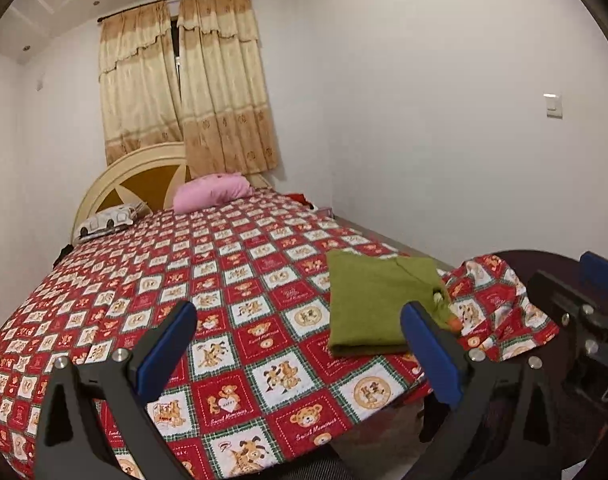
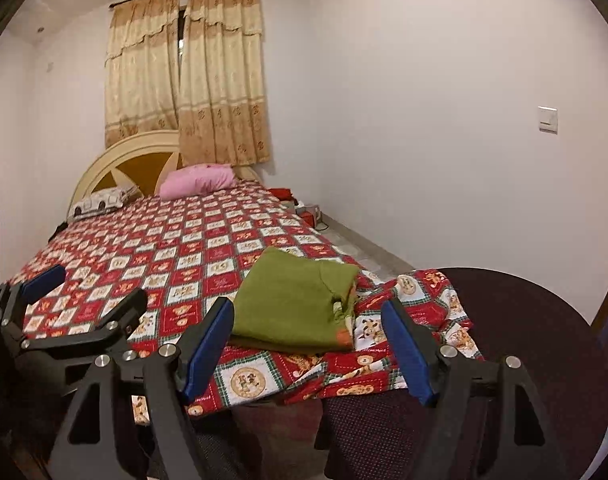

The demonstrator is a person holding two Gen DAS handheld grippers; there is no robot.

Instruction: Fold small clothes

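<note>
While both of your grippers hang above the near end of the bed, neither has anything in it. Your left gripper (image 1: pixel 298 344), black frame with blue pads, stands spread wide, empty gap showing only bedspread. Your right gripper (image 2: pixel 307 344), same build, is also spread wide and empty; its blue pads (image 2: pixel 403 350) are clear of the cloth.

Folded olive-green garment (image 2: pixel 292 304) lies flat on the red-and-white teddy-bear patchwork bedspread (image 1: pixel 176 280), near the bed's foot corner, beyond the right gripper's tips and off to the right of the left one. A small orange-and-white detail shows at its right edge. Bedspread corner (image 2: pixel 431 320) is rumpled just beside the garment, draped onto a dark maroon round surface (image 2: pixel 535 340).

Further out: pink pillow (image 1: pixel 212 192) and white car-shaped cushion (image 1: pixel 104 220) at the cream arched headboard (image 1: pixel 144 172), beige patterned curtains (image 1: pixel 184 84) behind, white wall switch (image 1: pixel 552 106) on the right wall.
</note>
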